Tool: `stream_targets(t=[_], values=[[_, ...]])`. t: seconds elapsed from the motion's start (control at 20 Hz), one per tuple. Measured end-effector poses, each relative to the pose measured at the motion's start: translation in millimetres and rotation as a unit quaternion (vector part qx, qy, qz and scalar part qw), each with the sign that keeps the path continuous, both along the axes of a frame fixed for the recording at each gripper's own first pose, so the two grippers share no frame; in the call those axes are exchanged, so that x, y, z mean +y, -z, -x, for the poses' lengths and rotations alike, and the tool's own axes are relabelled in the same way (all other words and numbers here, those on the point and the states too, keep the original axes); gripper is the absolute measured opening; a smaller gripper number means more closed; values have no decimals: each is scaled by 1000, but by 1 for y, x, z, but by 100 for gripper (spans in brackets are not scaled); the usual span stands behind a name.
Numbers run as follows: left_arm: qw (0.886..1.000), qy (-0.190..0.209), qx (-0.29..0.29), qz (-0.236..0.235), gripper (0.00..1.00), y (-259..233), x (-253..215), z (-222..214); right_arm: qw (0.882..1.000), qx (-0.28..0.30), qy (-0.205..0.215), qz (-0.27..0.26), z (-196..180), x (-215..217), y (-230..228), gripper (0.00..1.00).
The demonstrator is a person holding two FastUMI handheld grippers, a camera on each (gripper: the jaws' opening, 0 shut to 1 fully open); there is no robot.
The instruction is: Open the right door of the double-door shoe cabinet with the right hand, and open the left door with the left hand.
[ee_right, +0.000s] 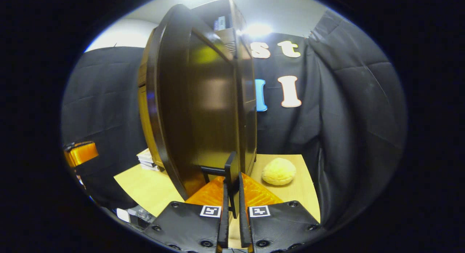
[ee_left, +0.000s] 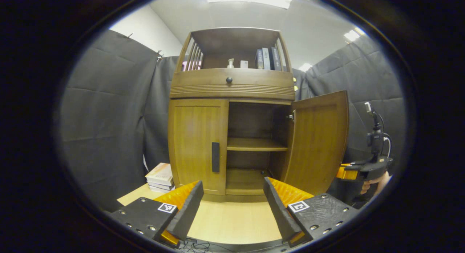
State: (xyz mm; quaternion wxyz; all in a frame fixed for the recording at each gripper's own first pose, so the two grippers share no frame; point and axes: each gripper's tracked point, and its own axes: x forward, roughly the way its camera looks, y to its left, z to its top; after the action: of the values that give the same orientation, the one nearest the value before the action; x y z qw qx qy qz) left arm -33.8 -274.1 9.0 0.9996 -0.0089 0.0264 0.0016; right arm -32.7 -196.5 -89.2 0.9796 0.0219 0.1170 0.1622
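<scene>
Brown wooden double-door shoe cabinet (ee_left: 232, 111) stands on pale floor | right door (ee_left: 319, 140) swung open, right gripper (ee_right: 232, 195) pinching its dark bar handle (ee_right: 229, 169) | left door (ee_left: 198, 144) closed; we judge it rigid, hinge-guided, best taken at vertical black handle (ee_left: 215, 157) | left gripper (ee_left: 232, 198) spread wide, empty, well short.

One shoe cabinet (ee_left: 232, 111) stood on the desk (ee_left: 232, 220), with two doors: a left door (ee_left: 198, 144) shut and a right door (ee_left: 319, 140) swung open. There was one drawer (ee_left: 232, 84) with a single round knob (ee_left: 229, 79). Three books (ee_left: 268, 59) stood upright on the top shelf, beside two small items, too small to identify. One stack of books (ee_left: 160, 177) lay beside the cabinet. One round yellow cushion (ee_right: 278, 171) lay on the desk. Two tools were counted, the left tool (ee_left: 232, 205) and the right tool (ee_right: 232, 209).
</scene>
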Motion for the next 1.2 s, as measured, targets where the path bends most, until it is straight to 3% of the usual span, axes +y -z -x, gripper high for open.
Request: stream_targets(t=[0.05, 0.25, 0.35, 0.7, 0.9, 0.95, 1.2], values=[[1000, 2, 2, -4, 95, 0, -3, 1, 1000, 4, -2, -11, 3, 5, 0, 14], [1000, 7, 9, -7, 95, 2, -4, 1, 1000, -6, 11, 7, 3, 4, 2, 16], [1000, 10, 11, 2, 95, 3, 0, -3, 1000, -4, 18, 8, 4, 3, 1, 11], [999, 40, 22, 17, 95, 13, 30, -32, 997, 7, 70, 15, 26, -6, -4, 12], [998, 64, 20, 23, 96, 11, 60, -71, 992, 1, 122, 36, 51, -14, -11, 16], [997, 69, 19, 21, 96, 12, 69, -83, 989, 1, 139, 40, 59, -16, -13, 12], [994, 105, -4, -4, 95, -5, 96, -140, 973, -5, 223, 59, 109, -7, -30, 11]])
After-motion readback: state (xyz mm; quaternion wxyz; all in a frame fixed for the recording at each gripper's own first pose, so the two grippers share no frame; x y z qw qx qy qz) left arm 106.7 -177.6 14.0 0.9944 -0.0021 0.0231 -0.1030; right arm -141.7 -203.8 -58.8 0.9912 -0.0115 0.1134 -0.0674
